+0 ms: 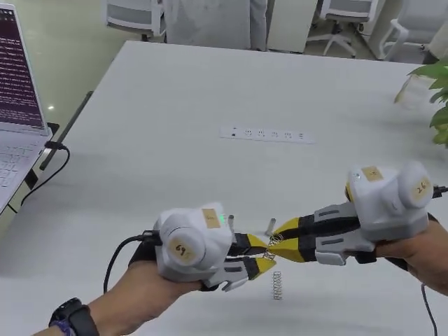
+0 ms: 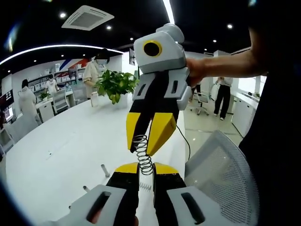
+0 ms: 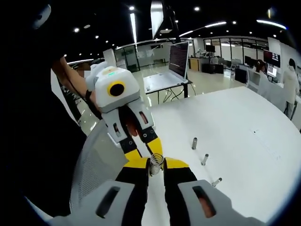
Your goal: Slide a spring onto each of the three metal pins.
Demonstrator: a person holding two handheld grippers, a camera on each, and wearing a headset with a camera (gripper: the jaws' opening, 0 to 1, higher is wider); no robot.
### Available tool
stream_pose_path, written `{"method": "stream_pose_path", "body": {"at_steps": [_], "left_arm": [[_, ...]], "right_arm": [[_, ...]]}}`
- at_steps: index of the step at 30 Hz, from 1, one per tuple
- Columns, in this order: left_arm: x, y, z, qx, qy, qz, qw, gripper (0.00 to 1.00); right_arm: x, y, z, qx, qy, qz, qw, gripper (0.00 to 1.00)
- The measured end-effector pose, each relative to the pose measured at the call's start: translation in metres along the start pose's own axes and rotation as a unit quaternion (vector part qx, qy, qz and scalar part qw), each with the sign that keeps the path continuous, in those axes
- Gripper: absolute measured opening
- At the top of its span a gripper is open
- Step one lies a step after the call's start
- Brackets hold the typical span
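Jaws tip-to-tip, both pinching one spring [image 2: 144, 157]

Left gripper [image 1: 264, 254] at 7 o'clock, right gripper [image 1: 278, 242] at 4, fingers [image 1: 294, 249] meeting on one spring [image 1: 274, 241] near 6. Second spring [image 1: 277, 285] flat on surface [image 1: 175, 105] beneath; upright pin [image 1: 270, 227] just behind. Laptop [image 1: 15, 105] at 9.

Held spring [image 1: 274, 240] half hidden between left tool [image 1: 266, 253] and right tool [image 1: 278, 245]; laptop [image 1: 14, 105] cropped

table [image 1: 175, 91] far half open | power strip [image 1: 266, 134] mid-table | laptop [image 1: 14, 105] left edge | pins [image 1: 270, 227] upright near front
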State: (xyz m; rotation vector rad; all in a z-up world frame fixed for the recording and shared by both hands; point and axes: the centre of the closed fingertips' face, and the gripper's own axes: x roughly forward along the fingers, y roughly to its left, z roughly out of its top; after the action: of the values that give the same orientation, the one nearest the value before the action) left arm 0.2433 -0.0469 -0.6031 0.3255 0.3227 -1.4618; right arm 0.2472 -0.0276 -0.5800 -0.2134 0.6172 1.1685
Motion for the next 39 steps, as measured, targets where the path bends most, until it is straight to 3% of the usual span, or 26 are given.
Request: {"method": "stream_pose_path", "body": {"at_steps": [5,6,8,17,24,33,39], "left_arm": [[0.003,-0.004,0.004,0.008,-0.002,-0.007,0.9999,0.02],[0.003,-0.006,0.005,0.009,-0.003,-0.009,0.9999,0.02],[0.004,-0.007,0.006,0.012,-0.004,-0.011,0.9999,0.02],[0.010,-0.008,0.015,0.019,-0.012,-0.018,0.9996,0.02],[0.013,-0.009,0.020,0.027,-0.015,-0.023,0.9993,0.02],[0.019,-0.009,0.028,0.037,-0.020,-0.027,0.9988,0.02],[0.020,-0.009,0.030,0.038,-0.021,-0.029,0.9986,0.02]], "right_arm": [[-0.006,0.001,-0.005,-0.035,0.047,0.012,0.9982,0.14],[-0.008,0.000,-0.010,-0.054,0.073,0.014,0.9957,0.15],[-0.010,0.001,-0.014,-0.069,0.097,0.022,0.9927,0.18],[-0.016,0.002,-0.011,-0.113,0.138,0.035,0.9834,0.19],[-0.022,0.003,-0.012,-0.152,0.183,0.048,0.9702,0.18],[-0.025,0.003,-0.015,-0.179,0.216,0.059,0.9581,0.15],[-0.026,0.001,-0.015,-0.186,0.224,0.059,0.9549,0.13]]}}
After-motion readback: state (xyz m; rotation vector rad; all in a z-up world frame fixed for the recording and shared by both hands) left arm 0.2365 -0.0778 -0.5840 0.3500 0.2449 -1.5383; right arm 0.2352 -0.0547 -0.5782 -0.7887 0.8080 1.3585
